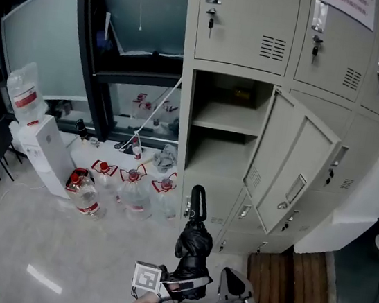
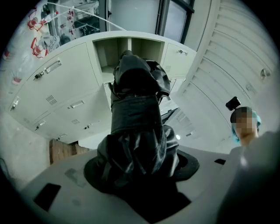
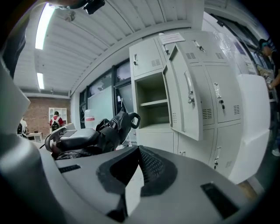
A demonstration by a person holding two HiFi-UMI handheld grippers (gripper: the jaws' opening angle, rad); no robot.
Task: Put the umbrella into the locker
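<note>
A folded black umbrella point(image 1: 194, 245) stands nearly upright low in the head view, its loop handle point(image 1: 197, 203) pointing toward the lockers. My left gripper point(image 1: 180, 287) is shut on the umbrella's lower end. In the left gripper view the umbrella point(image 2: 138, 131) fills the centre, clamped between the jaws, with the open locker compartment point(image 2: 127, 49) beyond it. My right gripper point(image 1: 233, 302) sits just right of the umbrella, shut with nothing in it point(image 3: 133, 183). The open locker point(image 1: 222, 141) has one shelf, and its door point(image 1: 292, 170) is swung out to the right. The right gripper view shows the umbrella point(image 3: 114, 126) at left.
Several water jugs point(image 1: 131, 192) lie on the floor left of the lockers, beside a water dispenser point(image 1: 39, 147). A wooden pallet point(image 1: 288, 294) lies at the lower right, beside a white box point(image 1: 371, 201). A person in red point(image 3: 55, 120) stands far off.
</note>
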